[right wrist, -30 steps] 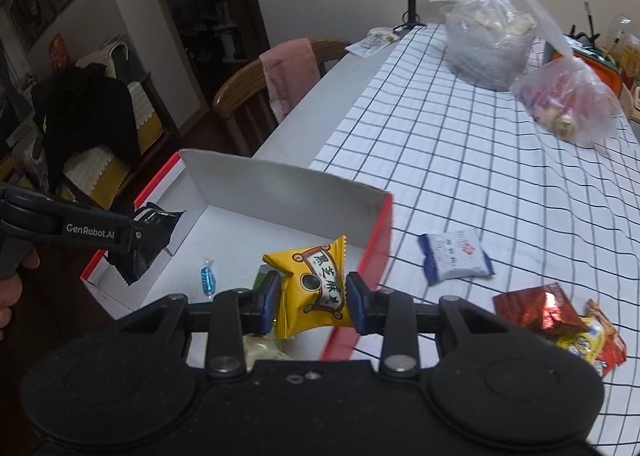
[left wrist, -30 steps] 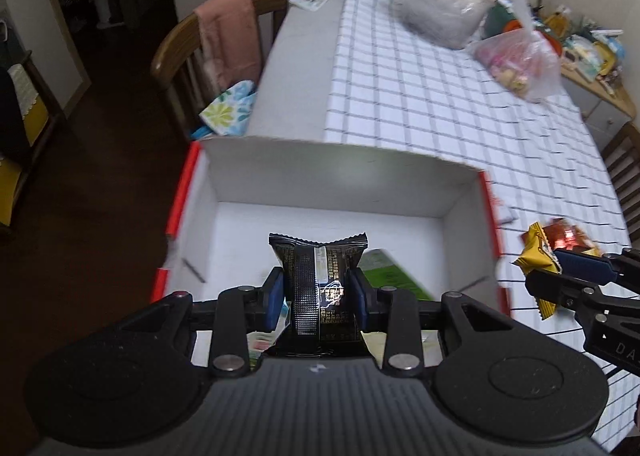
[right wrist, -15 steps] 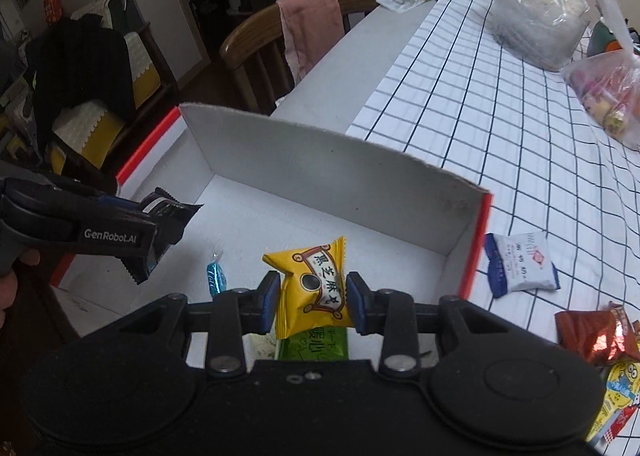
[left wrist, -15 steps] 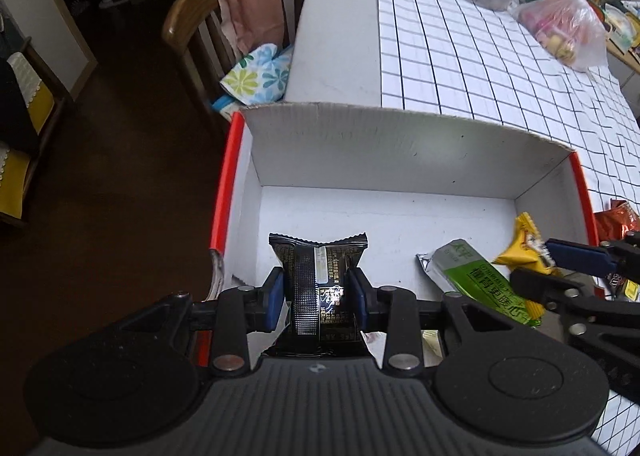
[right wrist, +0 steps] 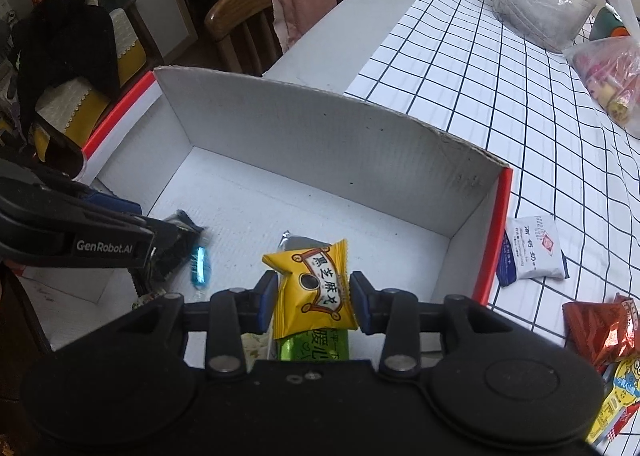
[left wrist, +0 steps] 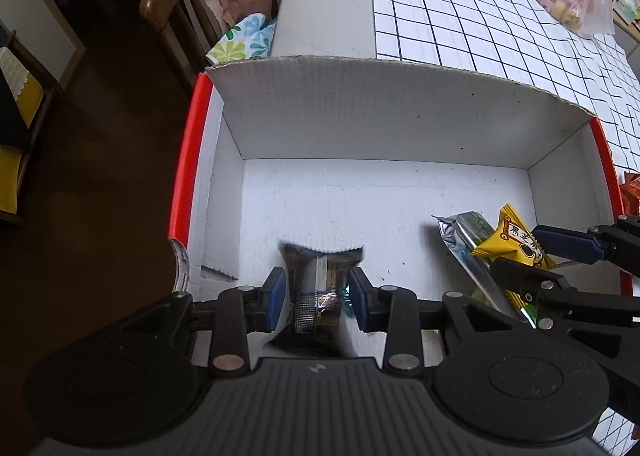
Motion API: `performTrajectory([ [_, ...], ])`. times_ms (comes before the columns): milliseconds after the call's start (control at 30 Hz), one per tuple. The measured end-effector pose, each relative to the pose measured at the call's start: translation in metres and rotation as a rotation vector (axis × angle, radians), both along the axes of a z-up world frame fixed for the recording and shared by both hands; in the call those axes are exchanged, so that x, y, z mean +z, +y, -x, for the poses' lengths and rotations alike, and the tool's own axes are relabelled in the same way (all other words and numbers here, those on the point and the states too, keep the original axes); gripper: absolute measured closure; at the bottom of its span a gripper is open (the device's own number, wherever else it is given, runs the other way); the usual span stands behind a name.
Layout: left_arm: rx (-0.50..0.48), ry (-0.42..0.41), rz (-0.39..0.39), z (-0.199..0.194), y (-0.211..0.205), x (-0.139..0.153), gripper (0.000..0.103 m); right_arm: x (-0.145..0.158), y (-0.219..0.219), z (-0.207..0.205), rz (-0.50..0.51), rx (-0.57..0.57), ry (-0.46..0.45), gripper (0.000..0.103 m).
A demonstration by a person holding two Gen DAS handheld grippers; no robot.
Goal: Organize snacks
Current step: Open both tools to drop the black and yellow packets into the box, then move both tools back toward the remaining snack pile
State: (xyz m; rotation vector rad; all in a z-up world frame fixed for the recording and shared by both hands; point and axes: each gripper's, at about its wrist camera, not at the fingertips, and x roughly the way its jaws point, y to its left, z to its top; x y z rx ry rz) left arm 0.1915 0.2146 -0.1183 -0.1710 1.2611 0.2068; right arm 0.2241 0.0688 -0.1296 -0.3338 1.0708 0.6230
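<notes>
Yellow snack packet, black print, white box

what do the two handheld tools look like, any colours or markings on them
Both tools match. The left tool and the right tool are matte black, each with two slim black fingers tipped with blue pads, silver rivets, and round black discs on a ribbed black body. Seen side-on from the right wrist, the left tool carries white "GenRobot.AI" lettering. No cables or sleeves are visible.

box on table, wrappers right
</notes>
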Motion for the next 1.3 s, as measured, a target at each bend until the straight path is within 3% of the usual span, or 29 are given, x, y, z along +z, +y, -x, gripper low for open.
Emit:
performTrajectory([
  [267, 0.003, -0.021, 0.005, 0.004, 0.001, 0.004, 0.068, 0.01, -0.01, -0.001, -0.049, -0.015, -0.009, 0.057],
  [767, 0.024, -0.136, 0.036, 0.031, -0.006, 0.034, 0.052, 0.043, -0.041, 0.018, -0.149, -0.033, -0.037, 0.04],
  [1300, -0.04, -0.311, 0.025, 0.058, -0.059, 0.08, 0.036, 0.082, -0.097, 0.039, -0.283, -0.052, -0.089, 0.016],
])
